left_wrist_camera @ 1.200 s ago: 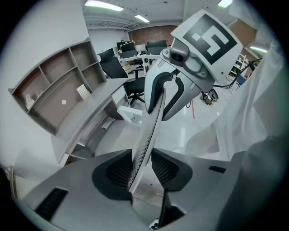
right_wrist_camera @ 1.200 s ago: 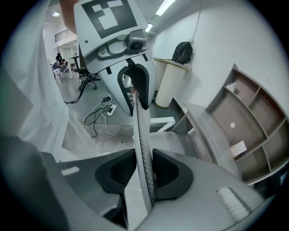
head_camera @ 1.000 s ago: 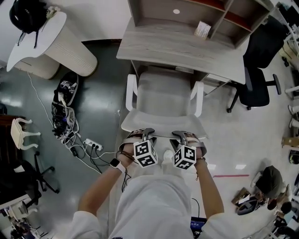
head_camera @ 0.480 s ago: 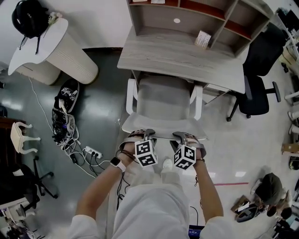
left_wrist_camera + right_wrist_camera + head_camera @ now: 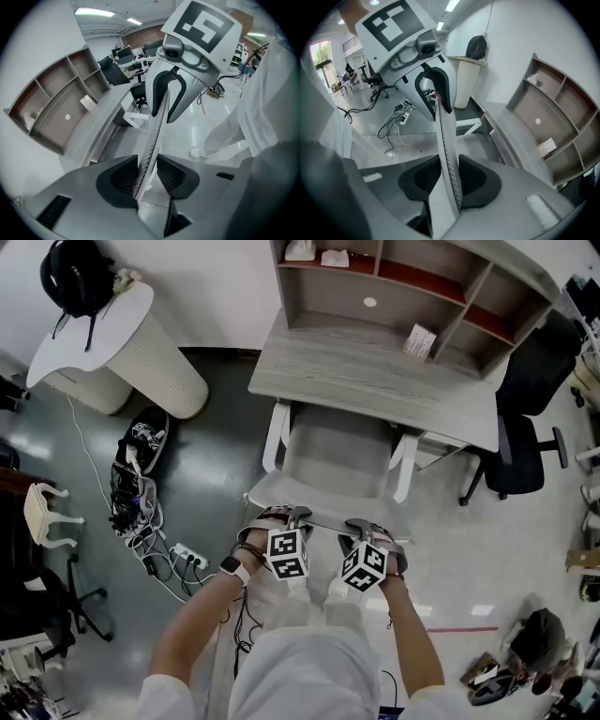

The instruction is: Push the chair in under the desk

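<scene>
Head view: you're mid-push. The chair [image 5: 336,457] has its seat front at the pale woodgrain desk [image 5: 375,376], so next drive it straight in. Left gripper view: the left tongs [image 5: 147,176] clamp its thin perforated mesh back. Right gripper view: the right tongs [image 5: 449,180], having just closed tighter, pinch that same mesh edge.

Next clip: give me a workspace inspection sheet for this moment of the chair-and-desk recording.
Surface: grey wooden desk with shelf hutch; small card in it.
Job's things: white chair partly under the desk, seat mostly showing.
Clutter: sneaker on the floor; white side table carrying a black bag.
Grippers: left gripper and right gripper each clamped on the backrest top edge; left jaws just eased slightly, right just tightened slightly.
Cables: power strip and tangled cables left of the chair.
Surroundings: black office chair right of the desk.
</scene>
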`<control>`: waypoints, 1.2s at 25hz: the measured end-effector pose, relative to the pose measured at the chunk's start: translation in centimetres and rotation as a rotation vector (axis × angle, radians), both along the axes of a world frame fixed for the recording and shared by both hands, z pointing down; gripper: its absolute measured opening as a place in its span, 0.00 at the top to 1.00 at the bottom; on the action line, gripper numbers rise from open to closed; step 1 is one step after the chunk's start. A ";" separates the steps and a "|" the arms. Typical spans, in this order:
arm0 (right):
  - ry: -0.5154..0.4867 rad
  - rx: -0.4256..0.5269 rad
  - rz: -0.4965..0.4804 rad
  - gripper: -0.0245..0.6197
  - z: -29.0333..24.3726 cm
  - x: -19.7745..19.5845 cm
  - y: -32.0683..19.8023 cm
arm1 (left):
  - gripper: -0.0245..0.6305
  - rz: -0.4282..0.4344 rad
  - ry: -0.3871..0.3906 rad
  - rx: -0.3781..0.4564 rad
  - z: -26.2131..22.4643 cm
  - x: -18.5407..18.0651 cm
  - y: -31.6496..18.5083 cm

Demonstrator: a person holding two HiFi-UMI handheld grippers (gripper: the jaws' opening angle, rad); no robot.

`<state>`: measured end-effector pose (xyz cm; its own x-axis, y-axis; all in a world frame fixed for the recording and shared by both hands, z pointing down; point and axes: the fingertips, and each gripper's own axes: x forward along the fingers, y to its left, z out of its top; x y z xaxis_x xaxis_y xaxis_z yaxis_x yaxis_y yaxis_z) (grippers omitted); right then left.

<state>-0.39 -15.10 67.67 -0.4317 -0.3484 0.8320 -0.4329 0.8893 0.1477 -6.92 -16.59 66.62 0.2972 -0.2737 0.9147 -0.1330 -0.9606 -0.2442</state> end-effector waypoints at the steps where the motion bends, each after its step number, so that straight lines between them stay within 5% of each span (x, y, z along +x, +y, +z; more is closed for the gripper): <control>1: 0.001 -0.009 0.004 0.76 0.0 0.0 0.1 | 0.76 0.007 0.002 -0.001 0.0 0.0 0.1; 25: -0.015 -0.093 0.053 0.76 0.2 -1.9 1.7 | 0.76 0.047 -0.011 0.039 0.1 -1.7 1.1; 30: 0.003 -0.019 0.040 0.77 0.0 -2.3 1.3 | 0.75 0.038 -0.010 0.019 0.0 -2.1 0.6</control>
